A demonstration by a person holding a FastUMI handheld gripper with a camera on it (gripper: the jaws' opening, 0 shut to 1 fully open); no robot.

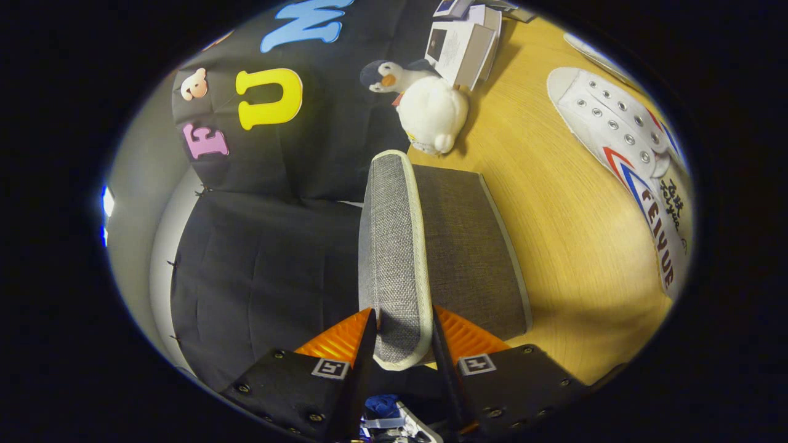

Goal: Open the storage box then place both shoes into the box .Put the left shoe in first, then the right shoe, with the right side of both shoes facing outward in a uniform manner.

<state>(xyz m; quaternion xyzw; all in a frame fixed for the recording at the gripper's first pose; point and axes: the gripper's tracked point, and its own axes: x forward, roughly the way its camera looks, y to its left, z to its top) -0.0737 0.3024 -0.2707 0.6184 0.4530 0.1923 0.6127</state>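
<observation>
Gripping lid (394, 246) above wooden table (572, 246).

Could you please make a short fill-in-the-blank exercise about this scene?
1. The gripper has its jaws closed on the grey fabric ____ of the storage box.
2. The plush penguin lies ____ the box.
3. The white shoe rests on the wooden ____.

Missing words: lid; beyond; table
</observation>
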